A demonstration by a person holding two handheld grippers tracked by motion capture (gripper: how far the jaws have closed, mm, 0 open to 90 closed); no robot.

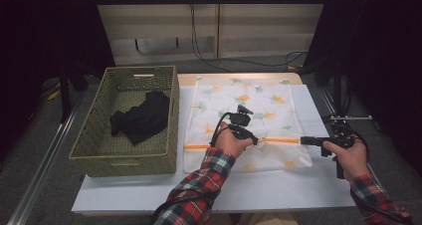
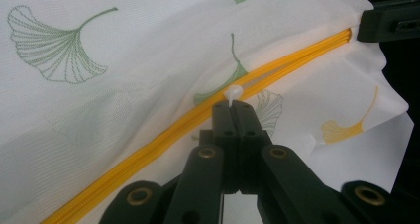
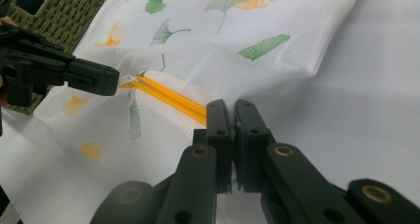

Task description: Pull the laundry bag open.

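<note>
My left gripper [image 2: 232, 104] pinches the white zipper pull [image 2: 233, 92]; the yellow zipper [image 2: 163, 135] runs toward three o'clock, where my right gripper [image 3: 233, 105] clamps the white ginkgo-print mesh laundry bag [image 1: 249, 103].

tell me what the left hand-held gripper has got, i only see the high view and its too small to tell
Observer: In the left gripper view, the left hand-held gripper is shut on the small white zipper pull, which sits on the yellow zipper.
Operator: and the other one, is it gripping anything or just resting there
Observer: In the right gripper view, the right hand-held gripper is shut on the bag right where the yellow zipper ends, with the fabric puckered up around its jaws.
</note>
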